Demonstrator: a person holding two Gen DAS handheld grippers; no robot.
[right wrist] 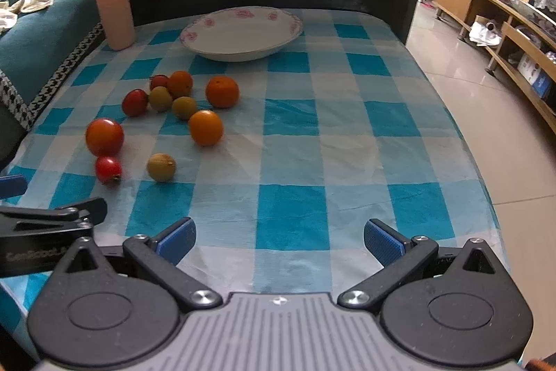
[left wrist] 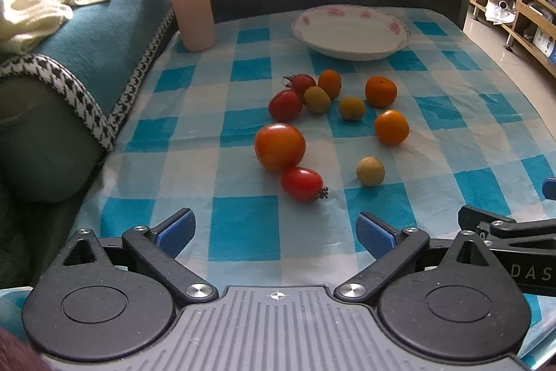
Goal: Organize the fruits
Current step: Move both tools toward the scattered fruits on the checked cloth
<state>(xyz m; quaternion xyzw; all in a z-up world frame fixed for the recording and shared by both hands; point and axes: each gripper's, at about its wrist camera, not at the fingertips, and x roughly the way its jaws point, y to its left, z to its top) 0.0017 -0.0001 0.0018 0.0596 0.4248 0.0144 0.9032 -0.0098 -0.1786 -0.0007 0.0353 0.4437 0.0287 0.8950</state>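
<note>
Nothing looks sorted yet: the plate (left wrist: 351, 49) sits bare, all the fruit (left wrist: 333, 120) seemingly loose on the cloth (left wrist: 243, 225), and both left gripper (left wrist: 276, 232) and right gripper (right wrist: 279, 237) gape, holding nothing.

both wrist views face the plate (left wrist: 351, 33), side by side.

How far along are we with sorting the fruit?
Nothing done: the white floral-rimmed plate is empty. Nothing in hand: left claw and right claw are open. All ten fruits, from the large red-orange tomato to the far orange, remain on the blue-checked tablecloth.
</note>
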